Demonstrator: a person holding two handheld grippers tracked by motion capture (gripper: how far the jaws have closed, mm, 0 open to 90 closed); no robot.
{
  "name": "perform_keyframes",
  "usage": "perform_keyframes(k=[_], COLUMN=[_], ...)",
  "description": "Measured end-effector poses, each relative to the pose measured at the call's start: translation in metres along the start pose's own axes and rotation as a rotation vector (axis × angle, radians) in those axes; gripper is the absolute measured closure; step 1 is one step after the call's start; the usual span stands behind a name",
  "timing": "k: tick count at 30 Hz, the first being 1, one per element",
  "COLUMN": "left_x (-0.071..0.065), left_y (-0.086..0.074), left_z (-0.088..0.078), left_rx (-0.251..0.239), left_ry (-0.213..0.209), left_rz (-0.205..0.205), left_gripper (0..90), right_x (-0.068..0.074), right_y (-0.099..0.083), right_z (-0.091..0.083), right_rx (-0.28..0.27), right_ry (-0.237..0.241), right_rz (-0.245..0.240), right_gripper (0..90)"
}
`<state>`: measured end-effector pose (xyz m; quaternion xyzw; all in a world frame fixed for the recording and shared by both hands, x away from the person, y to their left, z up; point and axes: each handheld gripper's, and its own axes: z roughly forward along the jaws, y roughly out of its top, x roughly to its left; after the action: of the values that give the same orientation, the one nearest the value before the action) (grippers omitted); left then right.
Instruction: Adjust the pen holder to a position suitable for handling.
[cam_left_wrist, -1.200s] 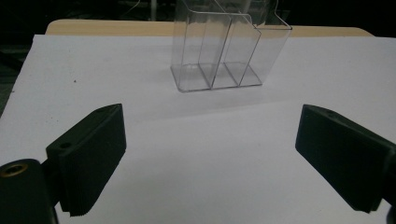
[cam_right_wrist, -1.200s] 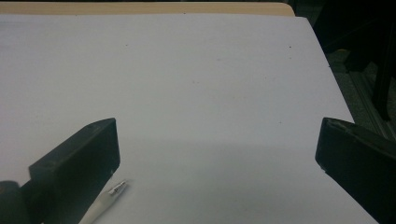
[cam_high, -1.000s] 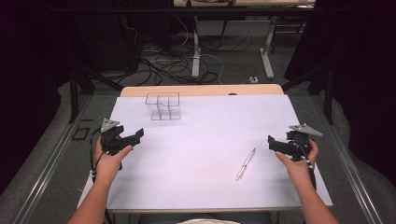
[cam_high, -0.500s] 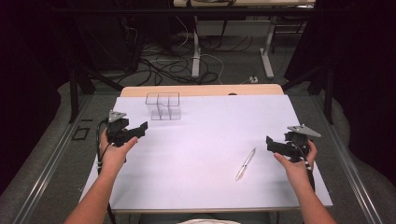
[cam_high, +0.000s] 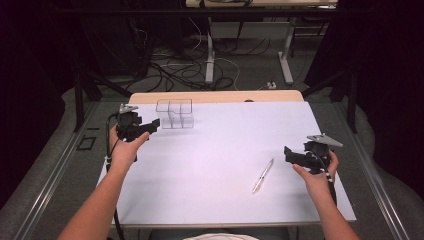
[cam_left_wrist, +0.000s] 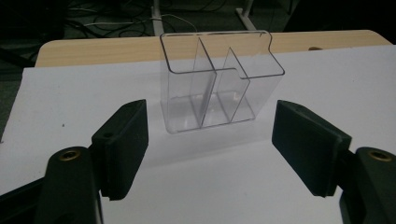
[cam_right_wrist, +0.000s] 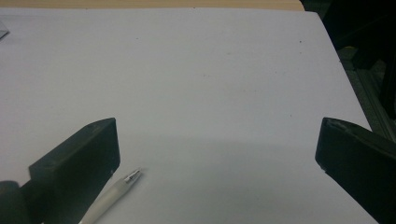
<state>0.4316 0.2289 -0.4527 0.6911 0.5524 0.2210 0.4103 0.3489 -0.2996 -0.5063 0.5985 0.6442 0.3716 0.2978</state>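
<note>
Two grippers were out: the left gripper (cam_high: 152, 125), jaws just narrowing with nothing between them, hung just short of the clear three-compartment holder (cam_left_wrist: 218, 81) near the table's (cam_high: 215, 200) far edge. Right gripper (cam_high: 289, 153) gaped wide, empty, beside the pen (cam_high: 263, 175).

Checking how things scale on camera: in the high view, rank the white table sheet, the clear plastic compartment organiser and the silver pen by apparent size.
1. White table sheet, by far the largest.
2. Clear plastic compartment organiser.
3. Silver pen, long but very thin.
The organiser stands farther from the camera than the pen, so its lead is probably understated.
</note>
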Motion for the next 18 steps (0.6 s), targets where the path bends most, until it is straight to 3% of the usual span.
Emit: perform_keyframes(k=[7,18], left_x=[-0.002,-0.008], left_y=[0.014,0.042], left_z=[0.007,0.023], left_rx=[-0.003,0.048], left_ry=[0.029,0.036], left_rz=[0.009,0.017], left_gripper=[28.5,31.4], right_x=[0.001,0.001], right_y=[0.0,-0.001], right_z=[0.0,0.002], right_rx=[-0.004,0.008], right_ry=[0.012,0.03], right_rz=[-0.018,-0.015], right_gripper=[0.0,0.0])
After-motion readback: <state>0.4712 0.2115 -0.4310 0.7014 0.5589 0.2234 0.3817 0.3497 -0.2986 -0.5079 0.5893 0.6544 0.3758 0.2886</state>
